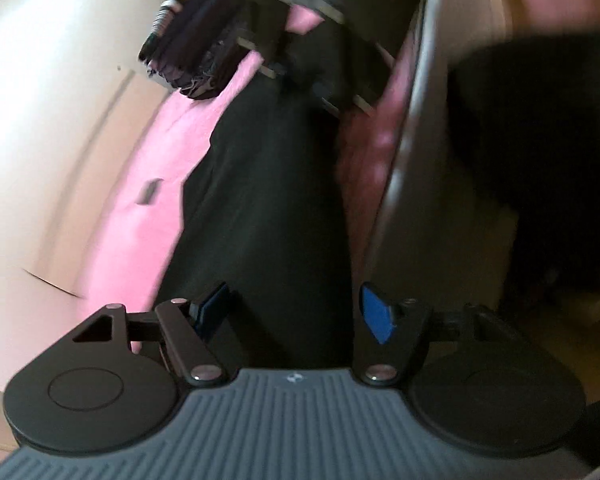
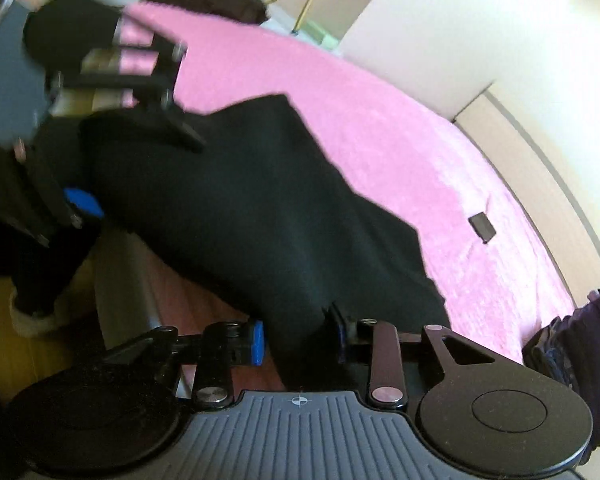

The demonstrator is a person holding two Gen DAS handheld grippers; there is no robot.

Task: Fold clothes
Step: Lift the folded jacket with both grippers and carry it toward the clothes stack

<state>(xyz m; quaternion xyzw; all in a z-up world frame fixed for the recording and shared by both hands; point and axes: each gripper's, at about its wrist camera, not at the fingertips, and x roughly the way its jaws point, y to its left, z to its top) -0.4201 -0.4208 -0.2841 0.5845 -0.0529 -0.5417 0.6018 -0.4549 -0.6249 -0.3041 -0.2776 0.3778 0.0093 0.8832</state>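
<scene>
Right gripper [image 2: 298, 340] has its blue pads pinching the near edge of the black garment [image 2: 240, 200], which sprawls over the pink blanket [image 2: 400, 152] and droops off the bed edge. Left gripper [image 1: 296, 312] is spread, cloth between the fingers but not squeezed. Looks soft, light and floppy to me, so I'd grab hems or corners, not the middle. A small dark block [image 2: 482, 227] lies on the blanket close by, and a pile of dark clothes [image 2: 588, 344] sits off at the edge.
</scene>
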